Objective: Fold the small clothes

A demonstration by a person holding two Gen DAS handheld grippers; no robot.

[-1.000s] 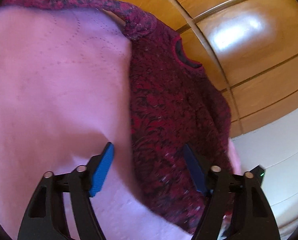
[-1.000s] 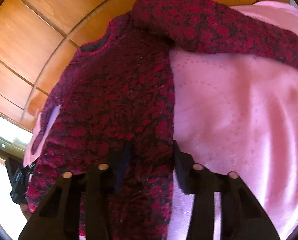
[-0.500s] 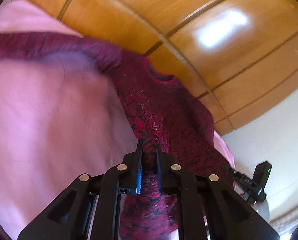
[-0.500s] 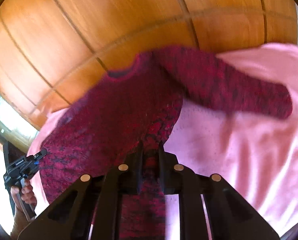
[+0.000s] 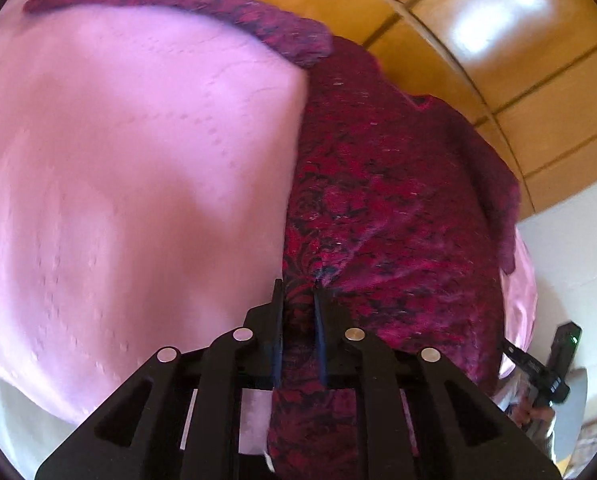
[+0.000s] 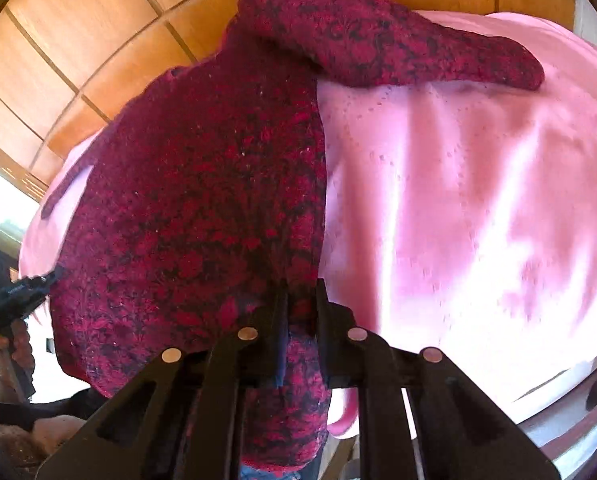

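Left gripper (image 5: 298, 300): fingers drawn together and clamped on a pinch of the sweater (image 5: 386, 208), at its lower hem. The knit bunches into radiating creases just ahead of the fingertips, and a fold of it hangs down behind them, between the black finger arms.

Right gripper (image 6: 301, 292): fingers likewise clamped on the hem of the sweater (image 6: 202, 184), with a tuck of red-and-black knit squeezed between them and more of it drooping below.

The sweater lies spread on a pink cloth (image 5: 138, 160) (dotted stitch pattern visible) covering the surface. Its body runs away from both pairs of fingers toward the neckline at the far end. One sleeve (image 6: 398, 52) extends sideways across the cloth: beyond and to the right of the right fingers, beyond and to the left of the left fingers. The other sleeve (image 5: 502, 208) trails along the far side of the body, right of the left fingers.

Past the cloth, wooden panels (image 5: 518, 60). Each gripper shows at the edge of the other's view, held in a hand (image 6: 16, 354); that picture is partly blurred.
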